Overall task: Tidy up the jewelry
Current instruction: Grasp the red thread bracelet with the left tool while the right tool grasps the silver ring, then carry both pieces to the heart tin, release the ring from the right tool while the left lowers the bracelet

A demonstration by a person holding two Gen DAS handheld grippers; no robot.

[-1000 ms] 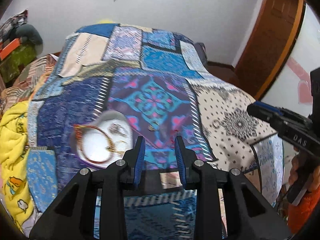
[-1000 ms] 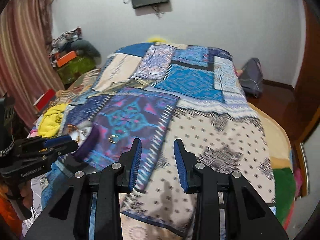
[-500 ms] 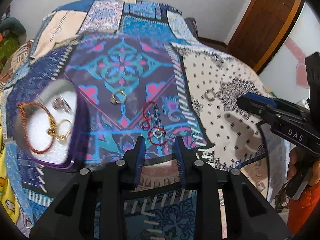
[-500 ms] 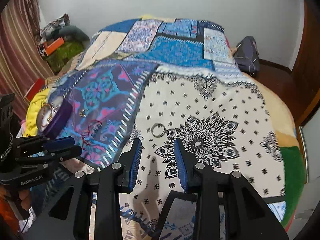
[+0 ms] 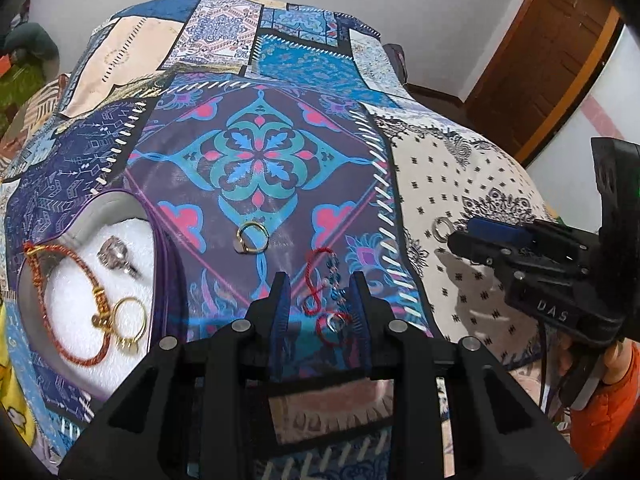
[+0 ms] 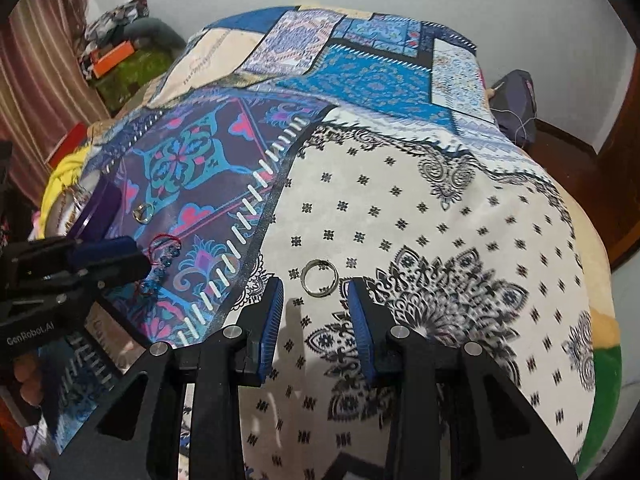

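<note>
My left gripper (image 5: pixel 320 280) is open, its fingers on either side of a red thread bracelet with blue beads (image 5: pixel 326 300) lying on the patchwork bedspread. A gold ring (image 5: pixel 252 237) lies just beyond it. A purple heart-shaped box (image 5: pixel 86 276) at the left holds a red-gold bangle, a silver ring and a gold ring. My right gripper (image 6: pixel 316 292) is open just short of a silver ring (image 6: pixel 319 277) on the white patterned patch. The bracelet (image 6: pixel 160 258), gold ring (image 6: pixel 143 213) and box (image 6: pixel 94 208) also show in the right wrist view.
The bed is covered by a patchwork spread (image 5: pixel 256 156). A yellow cloth (image 6: pixel 66 172) and clutter lie at the left bedside. A dark bag (image 6: pixel 516 100) sits on the floor by the wooden door (image 5: pixel 540 52) at the right.
Both grippers have dropped lower and closer to the bed. The left now straddles the red bracelet; the right has closed in on the silver ring.
</note>
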